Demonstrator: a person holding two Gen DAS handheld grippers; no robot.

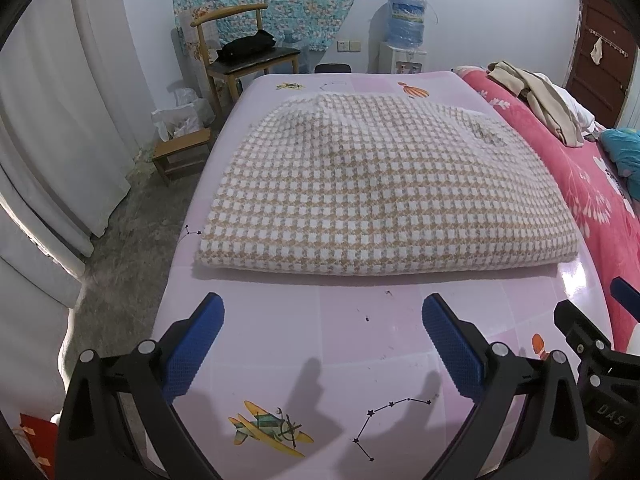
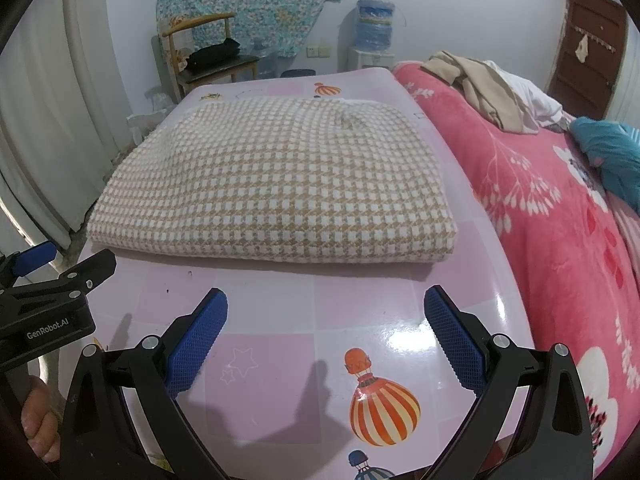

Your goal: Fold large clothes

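A tan-and-white checked garment (image 1: 380, 192) lies folded into a thick rectangle on the pink patterned table (image 1: 360, 320); it also shows in the right wrist view (image 2: 276, 184). My left gripper (image 1: 322, 312) is open and empty, a short way in front of the garment's near edge. My right gripper (image 2: 326, 308) is open and empty, also in front of the near edge, toward its right end. The right gripper shows at the right edge of the left wrist view (image 1: 592, 340). The left gripper shows at the left edge of the right wrist view (image 2: 48, 280).
A pink floral blanket (image 2: 552, 216) covers the bed to the right, with beige clothes (image 2: 480, 88) and a teal item (image 2: 608, 152) on it. A wooden chair (image 1: 244, 52), a small stool (image 1: 182, 152), white curtains and a water dispenser (image 1: 404, 40) stand beyond the table.
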